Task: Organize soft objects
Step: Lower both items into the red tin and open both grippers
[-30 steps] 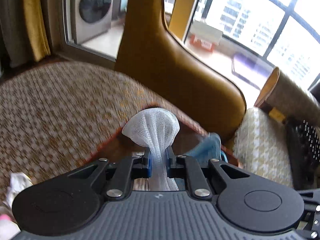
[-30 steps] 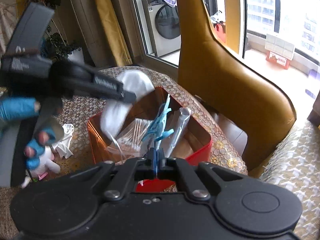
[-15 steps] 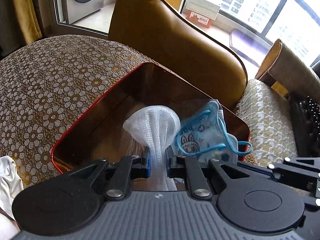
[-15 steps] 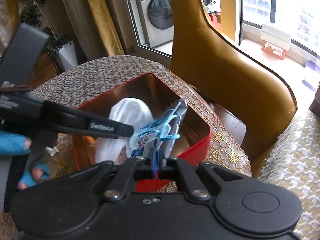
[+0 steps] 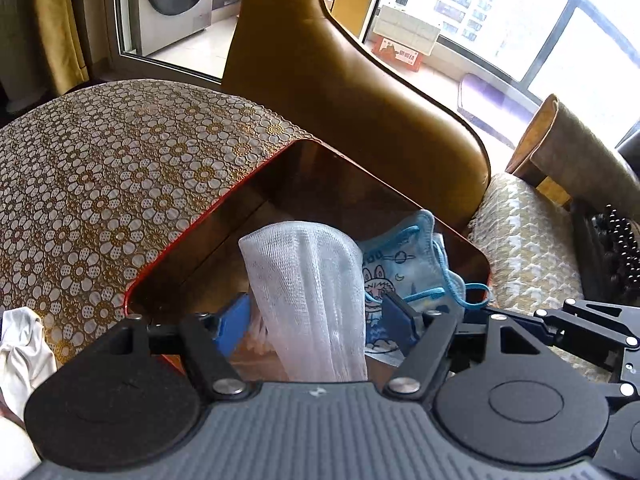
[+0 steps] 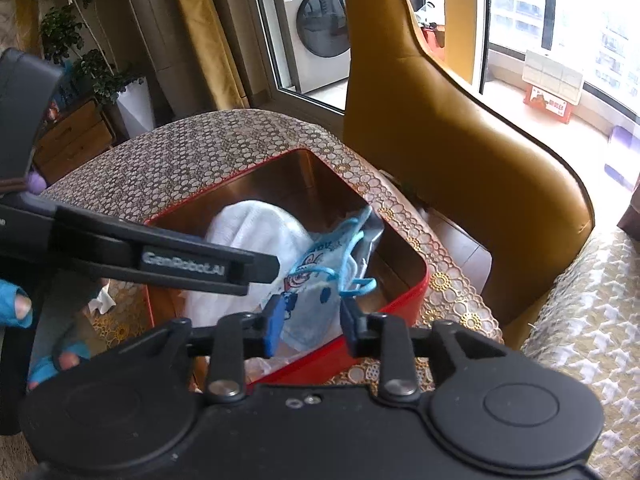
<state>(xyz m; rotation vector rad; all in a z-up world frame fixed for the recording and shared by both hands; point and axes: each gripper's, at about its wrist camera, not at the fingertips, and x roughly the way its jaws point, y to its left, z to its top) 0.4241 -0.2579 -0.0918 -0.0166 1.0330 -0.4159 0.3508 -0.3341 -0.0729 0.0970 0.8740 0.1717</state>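
A red box (image 5: 256, 176) (image 6: 404, 300) stands on the patterned tablecloth. A white mesh cloth (image 5: 308, 280) (image 6: 256, 232) lies in it, between the open fingers of my left gripper (image 5: 316, 320). A blue child's face mask (image 5: 404, 256) (image 6: 320, 288) with blue ear loops lies beside the cloth in the box, between the open fingers of my right gripper (image 6: 310, 324). Both grippers hover at the box's near rim. The left gripper's arm (image 6: 160, 258) crosses the right wrist view.
A mustard leather chair (image 5: 344, 92) (image 6: 452, 132) stands right behind the box. A white crumpled cloth (image 5: 20, 348) lies on the tablecloth at the left. A cushioned seat (image 5: 528, 240) is to the right. A washing machine (image 6: 316, 24) stands behind the glass.
Both grippers have come down over the box and opened. The left let go of the white mesh cloth, the right let go of the face mask; both now lie in the box.
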